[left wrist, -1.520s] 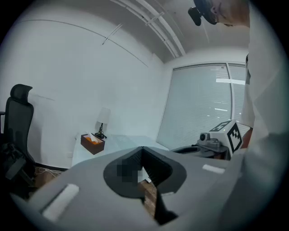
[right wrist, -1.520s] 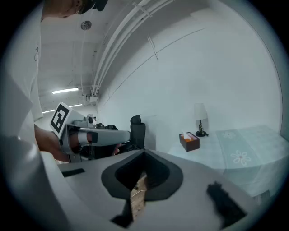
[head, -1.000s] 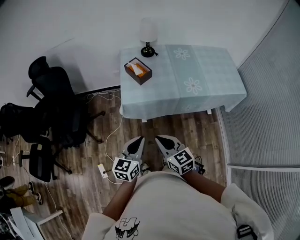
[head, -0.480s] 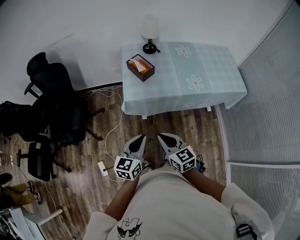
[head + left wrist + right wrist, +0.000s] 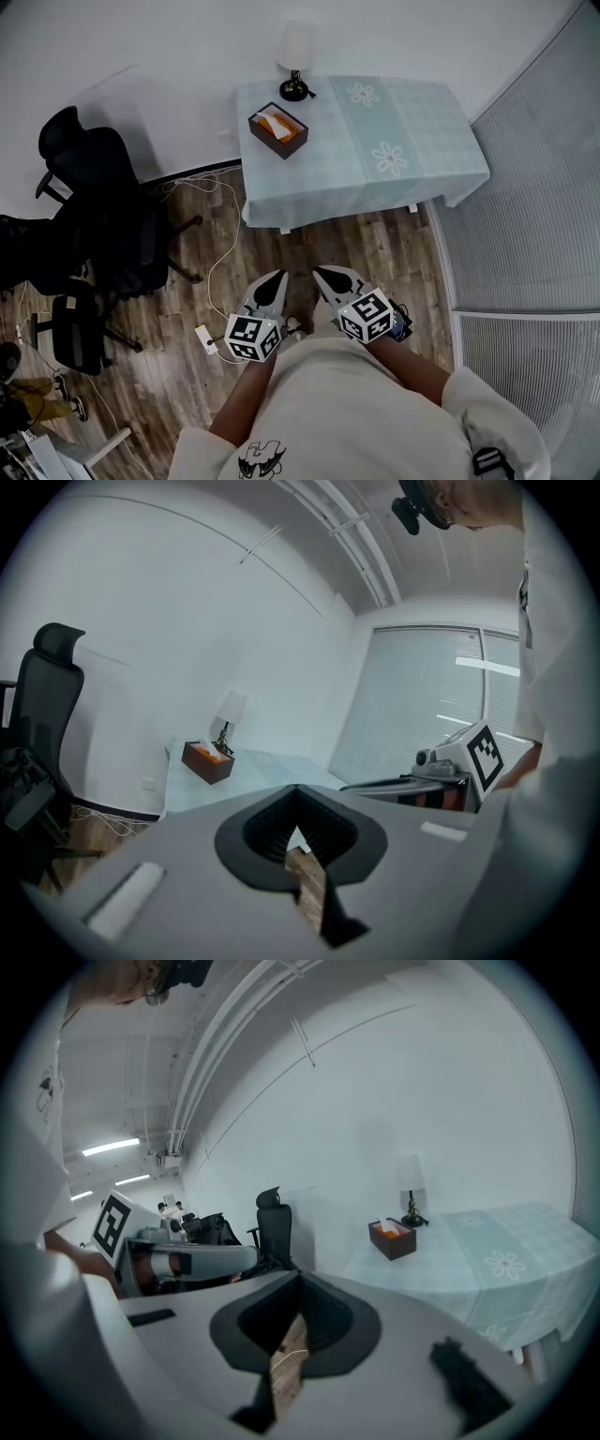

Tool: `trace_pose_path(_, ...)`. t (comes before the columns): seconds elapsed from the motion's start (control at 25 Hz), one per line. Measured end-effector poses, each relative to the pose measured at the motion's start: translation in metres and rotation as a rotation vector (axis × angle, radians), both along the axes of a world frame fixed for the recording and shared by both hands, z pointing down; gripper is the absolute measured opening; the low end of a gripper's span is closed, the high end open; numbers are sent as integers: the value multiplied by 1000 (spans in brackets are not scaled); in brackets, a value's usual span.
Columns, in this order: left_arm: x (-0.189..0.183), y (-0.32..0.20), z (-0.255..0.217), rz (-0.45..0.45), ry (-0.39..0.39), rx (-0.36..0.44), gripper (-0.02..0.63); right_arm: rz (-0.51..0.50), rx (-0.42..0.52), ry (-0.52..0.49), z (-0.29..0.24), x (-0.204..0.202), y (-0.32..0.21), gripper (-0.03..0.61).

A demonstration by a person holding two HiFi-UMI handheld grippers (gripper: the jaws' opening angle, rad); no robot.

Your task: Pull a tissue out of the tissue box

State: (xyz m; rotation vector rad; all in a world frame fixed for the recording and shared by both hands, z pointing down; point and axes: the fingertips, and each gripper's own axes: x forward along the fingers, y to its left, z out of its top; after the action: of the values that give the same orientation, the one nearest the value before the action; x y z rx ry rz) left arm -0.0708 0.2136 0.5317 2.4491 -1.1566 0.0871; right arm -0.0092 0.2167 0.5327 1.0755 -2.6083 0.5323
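Left tongs (image 5: 277, 277), right tongs (image 5: 321, 274) closed, empty — held low, nothing yet to grip. Tissue box (image 5: 277, 137) at 12 o'clock on counter (image 5: 412, 141), well apart — tissue (image 5: 273, 122) untouched.

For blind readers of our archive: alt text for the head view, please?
From above, a person holds the left hand-held gripper and right hand-held gripper, both shut and empty, over wood floor, short of a cloth-covered table. On it stand a tissue box and a lamp; black office chairs stand left.

An office (black swivel chairs (image 5: 98, 211), window blinds (image 5: 422, 705)).
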Motion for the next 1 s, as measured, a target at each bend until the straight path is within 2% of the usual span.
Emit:
trace_pose_path(0.08,1,-10,3,9,9,-12,6,6,0,17,2,1,-13,8)
trace_pose_path(0.28,6,-56,22,21,5,-50,6,17,-33,-23,17,3,-64,8)
trace_pose_path(0.6,21,-209,28,-37,-40,-61,6,-58,-43,-45,36,17,-217,8)
trace_pose_path(0.72,31,-275,16,-41,-71,-52,6,-129,-34,-46,24,19,-276,8)
trace_pose_path(0.88,35,-342,2,-77,-70,-46,6,-298,-29,2,25,17,-334,8)
trace_pose_path(1.0,26,-374,1,-122,-70,-55,6,-339,-47,20,29,18,-371,8)
